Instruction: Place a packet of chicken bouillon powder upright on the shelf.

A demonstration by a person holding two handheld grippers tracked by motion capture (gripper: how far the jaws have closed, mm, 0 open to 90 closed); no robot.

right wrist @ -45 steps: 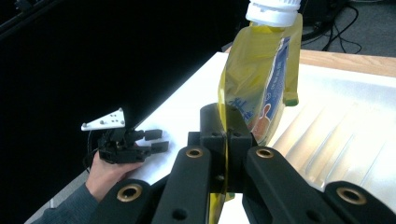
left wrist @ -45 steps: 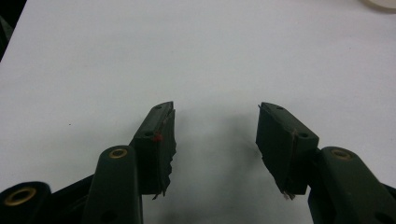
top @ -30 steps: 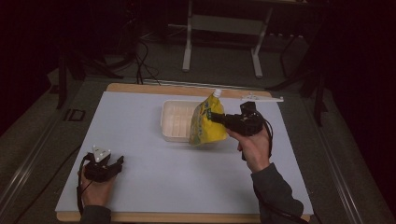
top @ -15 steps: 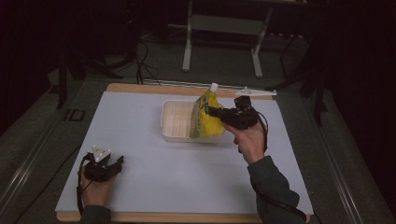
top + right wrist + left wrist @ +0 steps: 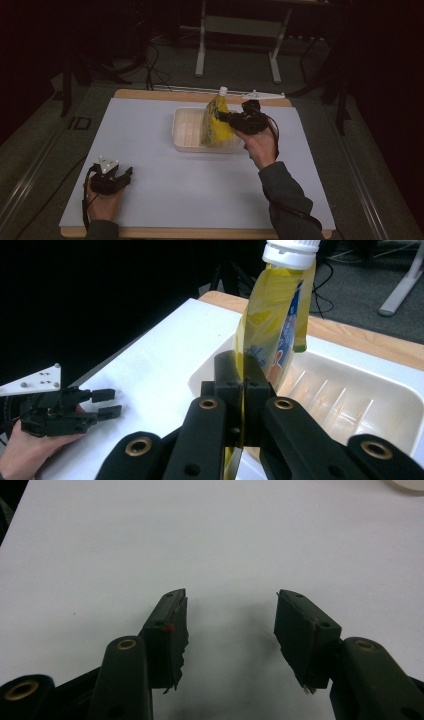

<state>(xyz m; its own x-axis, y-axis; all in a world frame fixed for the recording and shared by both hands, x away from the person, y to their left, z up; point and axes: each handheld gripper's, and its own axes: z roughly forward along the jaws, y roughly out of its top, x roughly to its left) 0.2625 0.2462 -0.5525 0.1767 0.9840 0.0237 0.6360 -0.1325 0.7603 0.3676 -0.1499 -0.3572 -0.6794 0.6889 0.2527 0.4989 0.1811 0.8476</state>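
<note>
At about seven o'clock on the white-covered worktop point(image 5: 165, 200), the left gripper point(image 5: 127, 172) rests in the person's hand with its jaws spread apart and nothing between them; in the left gripper view the pads point(image 5: 175, 630) frame only bare white surface. It lies well apart from the work.

Toward one o'clock sits the shallow, ribbed white plastic tray point(image 5: 187, 127), its long side running across the worktop. Over the tray's right end hangs the yellow soft-plastic refill pouch with a white screw cap point(image 5: 216, 122), long axis close to upright, cap at twelve o'clock and tilted slightly away from the person.

Just right of it, the right gripper point(image 5: 225, 119) has its jaws pressed together on the pouch's thin side edge, seen clearly in the right gripper view, where the pouch point(image 5: 272, 325) rises straight out of the closed pads. The tray point(image 5: 360, 395) lies directly beneath and to the left of the pouch, so setting it down probably calls for lowering and laying the cap end toward nine o'clock. The right hand is by far the nearer.
</note>
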